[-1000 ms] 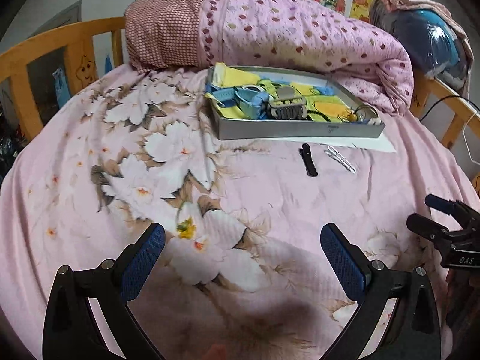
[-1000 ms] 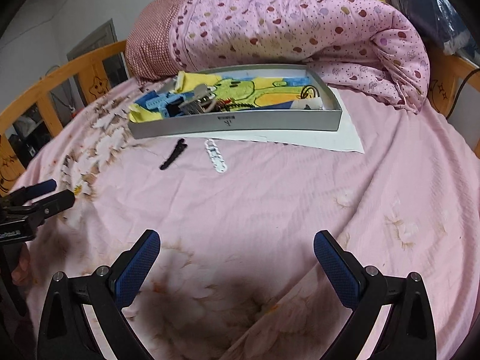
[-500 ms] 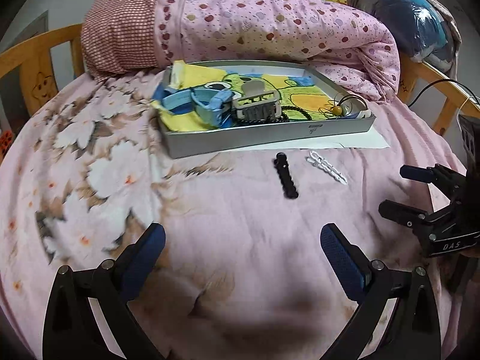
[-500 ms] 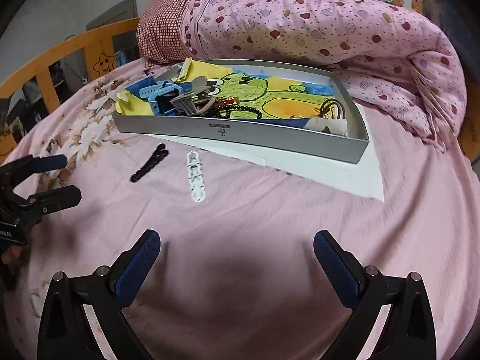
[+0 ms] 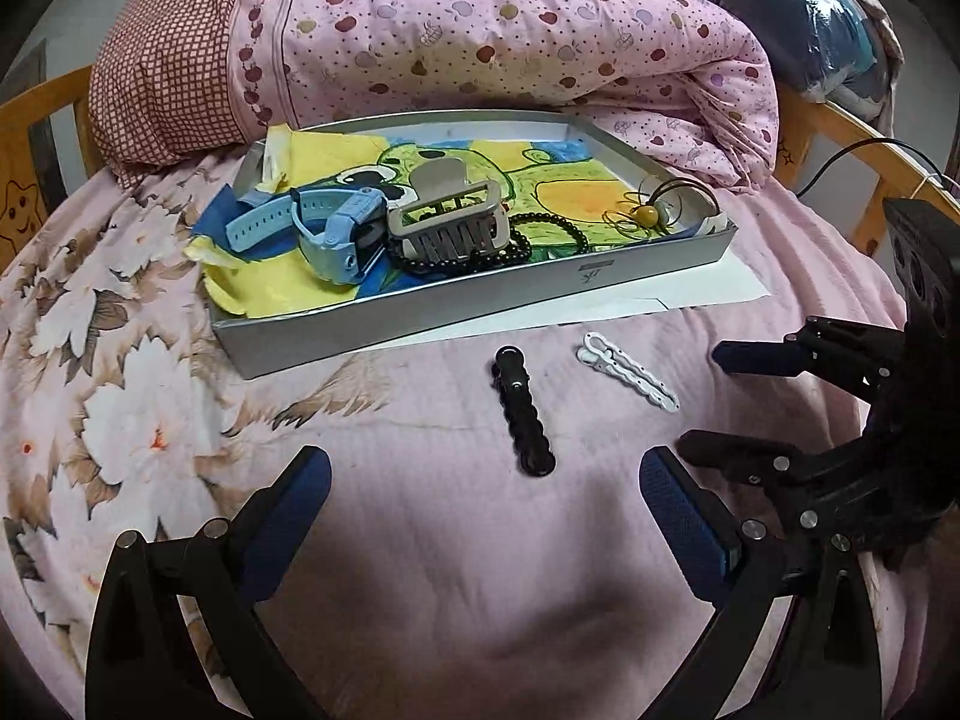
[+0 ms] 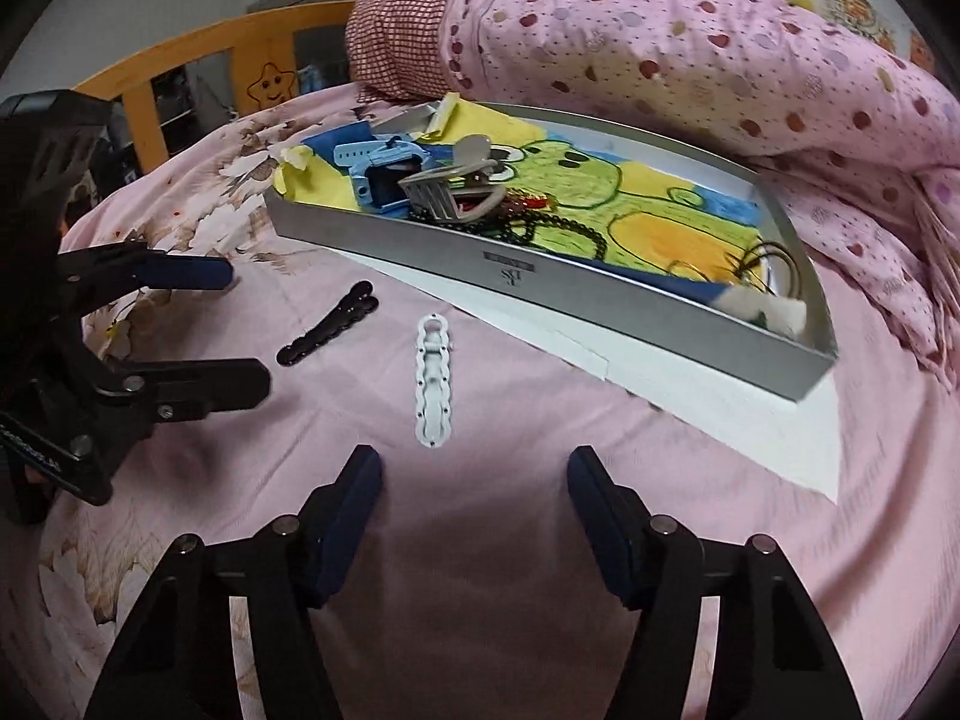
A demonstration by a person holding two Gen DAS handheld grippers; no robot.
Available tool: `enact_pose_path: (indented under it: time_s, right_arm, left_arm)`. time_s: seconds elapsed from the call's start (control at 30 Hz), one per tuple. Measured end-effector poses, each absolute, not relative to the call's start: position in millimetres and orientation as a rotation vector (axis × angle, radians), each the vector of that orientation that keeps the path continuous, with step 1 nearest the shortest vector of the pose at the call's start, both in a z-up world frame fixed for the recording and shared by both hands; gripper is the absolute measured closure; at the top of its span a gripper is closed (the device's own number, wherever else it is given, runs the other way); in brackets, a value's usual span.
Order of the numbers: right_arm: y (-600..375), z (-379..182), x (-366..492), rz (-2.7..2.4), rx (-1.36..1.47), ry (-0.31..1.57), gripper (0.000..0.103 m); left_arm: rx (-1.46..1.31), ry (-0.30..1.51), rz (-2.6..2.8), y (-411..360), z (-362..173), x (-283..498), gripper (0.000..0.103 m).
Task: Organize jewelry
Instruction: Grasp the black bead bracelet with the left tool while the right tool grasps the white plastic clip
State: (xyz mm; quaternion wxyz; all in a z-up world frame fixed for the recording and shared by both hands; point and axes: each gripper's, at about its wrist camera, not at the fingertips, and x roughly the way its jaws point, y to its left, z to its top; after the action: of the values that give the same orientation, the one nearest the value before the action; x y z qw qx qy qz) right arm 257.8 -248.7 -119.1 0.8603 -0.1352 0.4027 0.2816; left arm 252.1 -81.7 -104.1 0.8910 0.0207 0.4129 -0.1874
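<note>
A black hair clip [image 5: 523, 414] [image 6: 329, 332] and a white hair clip [image 5: 629, 371] [image 6: 433, 381] lie on the pink bedsheet in front of a grey tray [image 5: 480, 312] [image 6: 600, 294]. The tray holds a blue watch [image 5: 324, 228], a grey claw clip [image 5: 447, 222], black beads [image 5: 540, 228] and hair ties [image 5: 654, 210]. My left gripper [image 5: 480, 498] [image 6: 240, 330] is open, just short of the black clip. My right gripper [image 6: 474, 498] [image 5: 714, 396] is open, narrower than before, just short of the white clip.
A rolled pink quilt [image 5: 510, 30] and checked pillow [image 5: 162, 78] lie behind the tray. White paper [image 6: 720, 420] sits under the tray. Wooden bed rails [image 6: 198, 60] [image 5: 852, 138] border the bed. A blue bag [image 5: 804, 30] lies at the far right.
Both grippers have moved forward toward the two clips and the tray. The right gripper's jaws have narrowed. Nothing has been grasped.
</note>
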Motion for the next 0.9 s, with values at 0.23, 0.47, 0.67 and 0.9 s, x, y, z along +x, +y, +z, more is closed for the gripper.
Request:
enact_pose_path:
  time_s: [0.23,0.47,0.67,0.9]
  right_arm:
    - [-244,-121,270,0.63,-0.295,0.849,0.054]
    - [-239,-122,279,0.661,-0.333,0.848,0.061]
    - [-237,-122,287,0.684,-0.342,0.845,0.065]
    - [-231,-124,295,0.71,-0.359,0.852,0.065]
  left_arm:
    - [0.032,0.899,-0.375,-82,-111,261,0.018]
    - [0.051,0.89,-0.4,-87,-110,265,0.039]
    - [0.049,0.884,-0.451,-88,-110,268,0.062]
    - [0.082,0.905,-0.478,-96,-114,271,0.073]
